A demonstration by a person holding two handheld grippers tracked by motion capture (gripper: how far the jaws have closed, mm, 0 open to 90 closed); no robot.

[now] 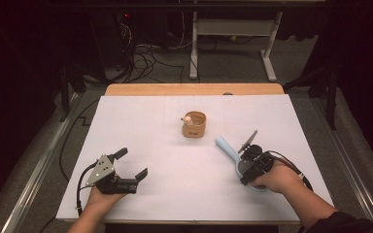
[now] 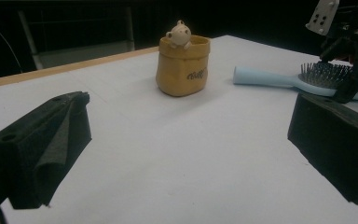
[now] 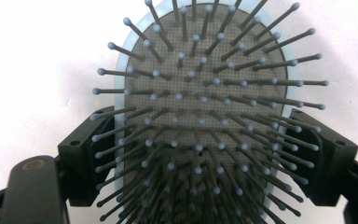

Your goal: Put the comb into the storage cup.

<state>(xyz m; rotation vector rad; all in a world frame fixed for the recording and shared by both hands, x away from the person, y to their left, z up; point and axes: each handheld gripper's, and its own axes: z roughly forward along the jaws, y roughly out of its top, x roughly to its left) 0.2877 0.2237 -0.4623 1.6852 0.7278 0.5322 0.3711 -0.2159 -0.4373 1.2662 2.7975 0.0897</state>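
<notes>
On the table, hairbrush (image 1: 233, 156) handle points toward cup (image 1: 194, 124).

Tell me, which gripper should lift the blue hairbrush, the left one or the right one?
Probably the right. The right gripper is over the hairbrush, with its jaws on either side of the brush head. The left gripper sits open on the far side of the table, apart from it.
</notes>
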